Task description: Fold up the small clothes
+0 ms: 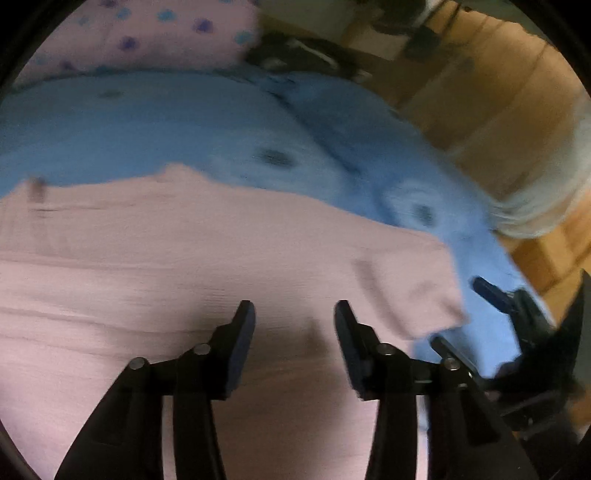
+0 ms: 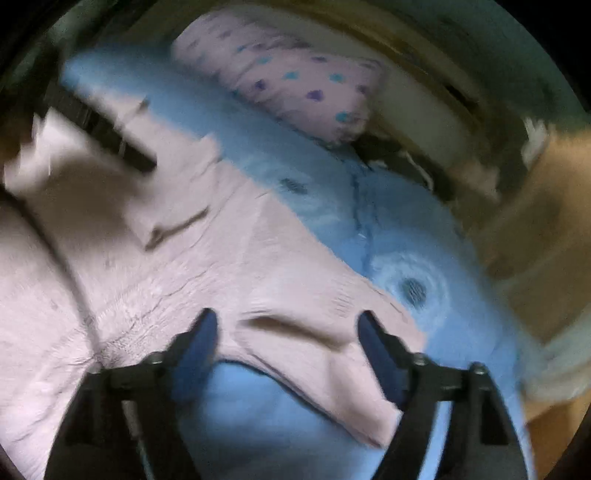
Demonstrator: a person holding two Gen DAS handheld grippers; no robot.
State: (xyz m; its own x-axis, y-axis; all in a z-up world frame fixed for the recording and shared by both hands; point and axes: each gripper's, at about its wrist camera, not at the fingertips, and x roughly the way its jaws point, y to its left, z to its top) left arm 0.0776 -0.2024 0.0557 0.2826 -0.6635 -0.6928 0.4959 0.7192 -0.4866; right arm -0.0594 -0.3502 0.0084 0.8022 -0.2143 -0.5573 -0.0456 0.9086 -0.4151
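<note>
In the left wrist view I see my left gripper (image 1: 294,308) with its jaws partly apart and nothing between them; they hang just above the pink garment (image 1: 177,258), which lies flat on the blue bed cover (image 1: 147,125) and fills the picture from 9 o'clock down to 6 o'clock. One sleeve (image 1: 417,295) of the garment points to about 4 o'clock, and near it, at the right edge, I can see the right gripper (image 1: 491,291). A dotted pillow (image 1: 147,33) is at 11 o'clock and a wooden floor (image 1: 498,110) at 2 o'clock. In the right wrist view the right gripper (image 2: 287,319) has its jaws wide apart and holds nothing; a folded edge of the sleeve (image 2: 332,354) lies under and between them, apparently free. The body of the garment spreads toward 9 o'clock, where the left gripper (image 2: 110,133) shows as a dark blurred shape. Both pictures are blurred, so I cannot judge the creases well. My worry is that the sleeve sits close to the edge of the bed at 4 o'clock: if I drag the cloth there, it may slide off. Also the soft cover can be pinched together with the garment, which would spoil the fold.
</note>
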